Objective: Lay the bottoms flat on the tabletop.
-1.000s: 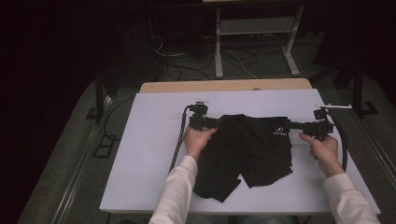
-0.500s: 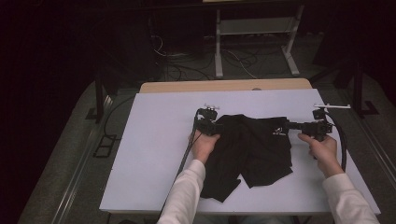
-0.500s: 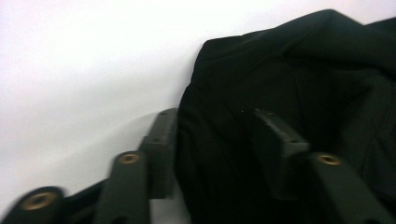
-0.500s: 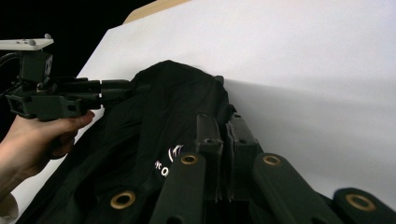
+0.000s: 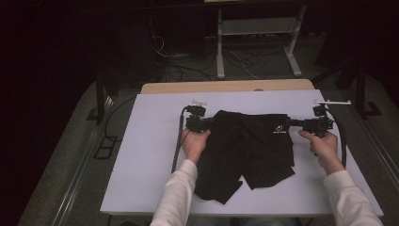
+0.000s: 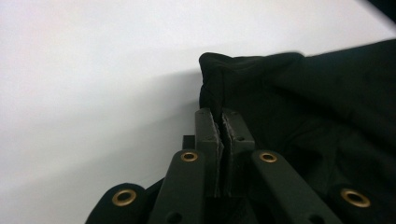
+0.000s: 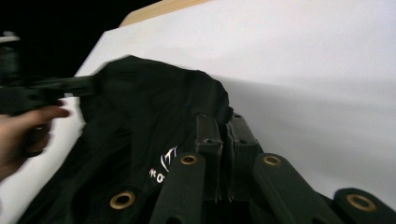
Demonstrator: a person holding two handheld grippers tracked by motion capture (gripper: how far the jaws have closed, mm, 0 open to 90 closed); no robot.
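shorts: soft, light, floppy | I grip waistband corners | my left gripper just clamped on cloth | my right gripper clamped too

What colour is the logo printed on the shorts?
White, on the black shorts; the logo shows best in the right gripper view.

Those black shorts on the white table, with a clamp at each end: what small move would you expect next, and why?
Probably a small lift and outward pull. The left gripper has just been closing and now pinches a fold of the black shorts at the waistband's corner; the right gripper pinches the opposite corner. The legs lie crumpled on the white table, so pulling the waistband taut would likely spread them flat.
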